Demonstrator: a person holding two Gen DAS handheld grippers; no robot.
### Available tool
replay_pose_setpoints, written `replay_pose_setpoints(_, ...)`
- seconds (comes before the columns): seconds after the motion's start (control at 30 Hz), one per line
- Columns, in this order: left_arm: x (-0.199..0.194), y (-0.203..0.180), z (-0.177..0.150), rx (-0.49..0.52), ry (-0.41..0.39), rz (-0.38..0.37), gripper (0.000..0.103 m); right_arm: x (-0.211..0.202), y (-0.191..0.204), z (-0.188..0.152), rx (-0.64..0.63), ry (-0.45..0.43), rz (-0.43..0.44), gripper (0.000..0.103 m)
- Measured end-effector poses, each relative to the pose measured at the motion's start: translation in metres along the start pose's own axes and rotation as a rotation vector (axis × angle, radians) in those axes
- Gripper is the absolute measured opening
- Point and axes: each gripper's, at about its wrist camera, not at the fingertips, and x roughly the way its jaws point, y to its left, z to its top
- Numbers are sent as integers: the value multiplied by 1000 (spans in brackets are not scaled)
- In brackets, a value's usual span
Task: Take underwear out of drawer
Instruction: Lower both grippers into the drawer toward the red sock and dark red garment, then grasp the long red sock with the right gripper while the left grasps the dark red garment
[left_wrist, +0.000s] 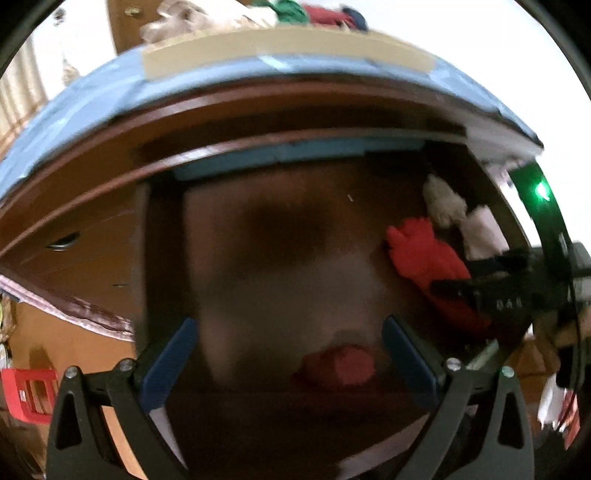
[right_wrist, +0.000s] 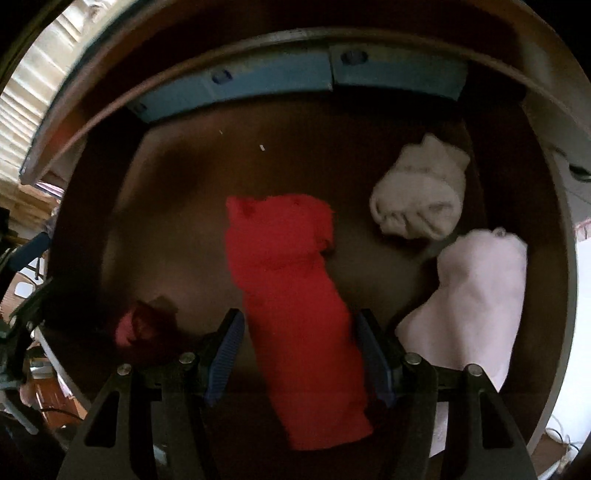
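An open brown wooden drawer (right_wrist: 177, 192) holds rolled underwear. In the right wrist view a red roll (right_wrist: 291, 280) lies in the middle, between the blue pads of my right gripper (right_wrist: 299, 343), whose jaws stand open around it. A beige roll (right_wrist: 421, 195) and a pale pink roll (right_wrist: 476, 288) lie to the right, and a dark pink roll (right_wrist: 136, 328) lies at the lower left. In the left wrist view my left gripper (left_wrist: 288, 350) is open and empty over the drawer floor, above the pink roll (left_wrist: 340, 365). The red roll (left_wrist: 428, 258) and the right gripper (left_wrist: 491, 291) show at the right.
The dresser top (left_wrist: 92, 96) has a blue cover with a pile of clothes (left_wrist: 295, 14) on it. A closed drawer front with a metal handle (left_wrist: 62, 240) is at the left. A red crate (left_wrist: 29, 391) stands on the floor at the lower left.
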Motion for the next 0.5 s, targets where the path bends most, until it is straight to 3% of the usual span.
replay_pose_setpoints(0.17,24,-16,-6,65,123,-2,102,5,-4,0,6,34,16,64)
replay_pose_setpoints(0.33,35,-20,-8,101,205,10,102,10,1,2,-39,66,23,51)
replay_pose_setpoints(0.5,34,-22,-7,119,238,-32,102,0,-16,-1,35,-6,150,46)
